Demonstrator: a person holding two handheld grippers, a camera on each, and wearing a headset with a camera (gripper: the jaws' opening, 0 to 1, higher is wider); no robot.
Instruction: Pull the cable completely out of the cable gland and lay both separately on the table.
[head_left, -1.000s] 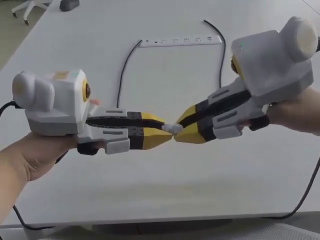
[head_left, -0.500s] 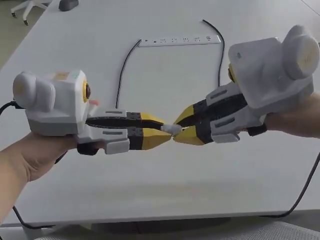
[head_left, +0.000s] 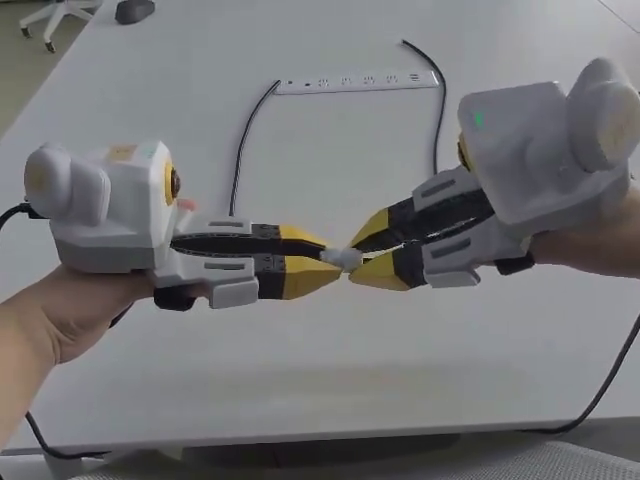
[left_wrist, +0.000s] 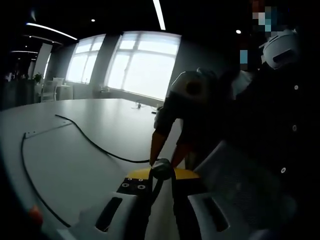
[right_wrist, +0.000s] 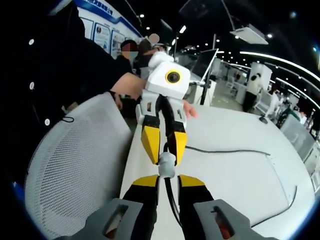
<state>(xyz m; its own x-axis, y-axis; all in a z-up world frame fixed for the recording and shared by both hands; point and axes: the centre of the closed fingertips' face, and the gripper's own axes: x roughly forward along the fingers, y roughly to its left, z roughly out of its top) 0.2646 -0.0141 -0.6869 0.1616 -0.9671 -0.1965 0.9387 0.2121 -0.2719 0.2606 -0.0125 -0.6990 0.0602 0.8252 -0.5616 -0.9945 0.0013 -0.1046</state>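
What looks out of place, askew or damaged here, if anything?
Nothing stands out. The gland is held in the air between the tips of the left gripper and right gripper, with a black cable running back between the right one's jaws. A power strip and leads lie flat on the table.

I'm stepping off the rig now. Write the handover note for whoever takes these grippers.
Left gripper: jaws shut on the cable gland, held above the table.
Right gripper: jaws either side of the cable just behind the gland; grip unclear.
Done: nothing yet; the cable sits in the gland.
To do: pull it out, lay both apart on the table.
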